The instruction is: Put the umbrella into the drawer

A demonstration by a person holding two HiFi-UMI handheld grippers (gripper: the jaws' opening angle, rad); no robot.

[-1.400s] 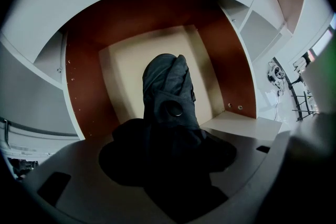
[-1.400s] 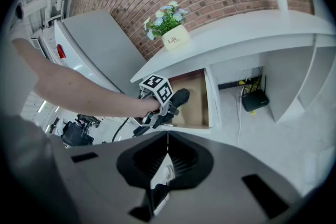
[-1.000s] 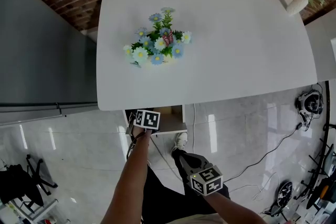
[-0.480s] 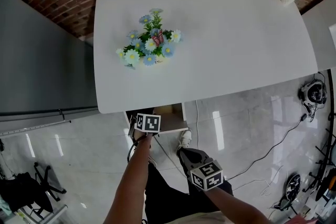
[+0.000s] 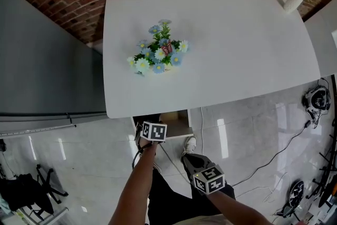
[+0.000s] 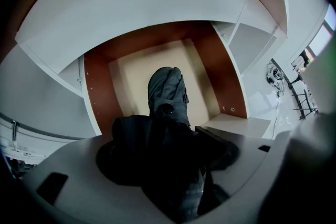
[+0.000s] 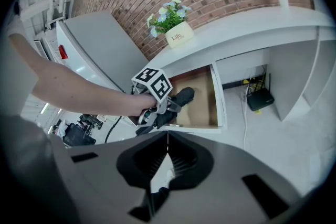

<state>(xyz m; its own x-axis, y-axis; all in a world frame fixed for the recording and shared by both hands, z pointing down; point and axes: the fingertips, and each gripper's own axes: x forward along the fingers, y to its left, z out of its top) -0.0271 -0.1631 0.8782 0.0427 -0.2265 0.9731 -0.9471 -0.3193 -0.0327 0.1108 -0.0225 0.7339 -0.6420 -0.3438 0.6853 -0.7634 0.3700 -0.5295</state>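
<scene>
At the far left stands a grey cabinet [image 5: 47, 60], and next to it the white surface [image 5: 237, 50] carries potted flowers [image 5: 158, 55], well clear of the front edge. Below that edge the drawer [image 6: 131, 76] is pulled out, its pale bottom bare and its brown side walls open to the reach from above. The left claw [image 6: 168, 136] is clamped on the umbrella [image 6: 167, 92], a dark folded one gripped across its thick middle so that its rounded end points ahead into the drawer. In the right gripper view the umbrella's far end hangs over the drawer's opening while the claw itself sits at the front lip. Whether the umbrella already touches the bottom cannot be told. The lengthwise hold seems chosen so the umbrella runs along the drawer's depth and can be set down flat. To the right, the right claw [image 7: 167, 139] has its jaws pressed together on nothing and hangs lower and back, apparently kept out of the way and free to push the drawer afterwards. A router [image 7: 260, 98] sits on the floor under the surface, and a white vase [image 5: 293, 1] stands at the far right corner.
</scene>
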